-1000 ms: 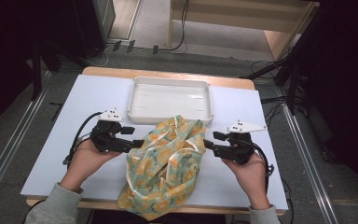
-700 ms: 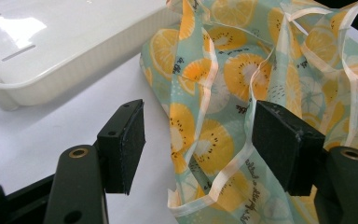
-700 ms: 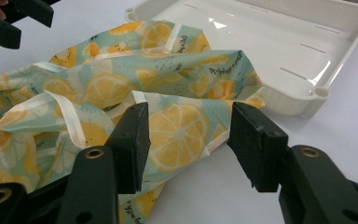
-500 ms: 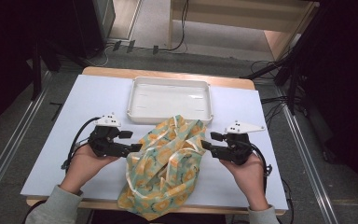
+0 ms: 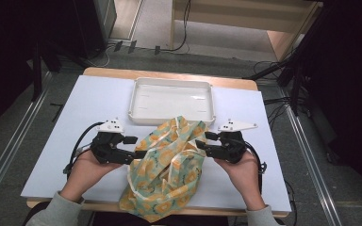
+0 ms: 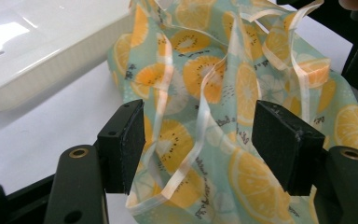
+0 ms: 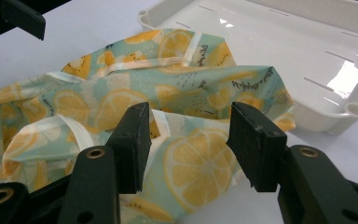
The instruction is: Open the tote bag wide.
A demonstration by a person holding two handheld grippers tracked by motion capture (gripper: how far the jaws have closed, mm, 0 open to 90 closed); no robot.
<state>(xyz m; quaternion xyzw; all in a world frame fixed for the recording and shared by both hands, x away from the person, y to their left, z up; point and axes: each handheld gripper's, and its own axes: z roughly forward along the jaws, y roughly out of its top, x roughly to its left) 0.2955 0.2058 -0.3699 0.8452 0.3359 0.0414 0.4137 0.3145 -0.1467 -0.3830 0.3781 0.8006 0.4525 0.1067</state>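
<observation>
Pale lilac-white table top (image 5: 89, 117), wooden edge at the far side, dark floor with cables beyond.

Item, left: my left gripper (image 5: 133, 147), held in my left hand (image 5: 82, 172). Jaws stand wide apart and grip nothing; in the left gripper view (image 6: 198, 140) the cloth's pale ribbon ties lie loose between them, with the fabric beneath. Tips sit at the cloth's left edge.

Item, centre: fruit-print cloth (image 5: 169, 169), mint green with orange and kiwi slices, crumpled, lying flat on the table between my two grippers. Its near end hangs just over the table's front edge; its far end touches the tray's front rim.

Item, centre rear: white plastic tray (image 5: 172, 92), shallow, beyond the cloth.

Item, right: my right gripper (image 5: 203, 142), held in my right hand (image 5: 242, 176). Jaws wide apart, nothing clamped; in the right gripper view (image 7: 189, 135) they straddle a fold of cloth (image 7: 191, 163) at its right edge.
</observation>
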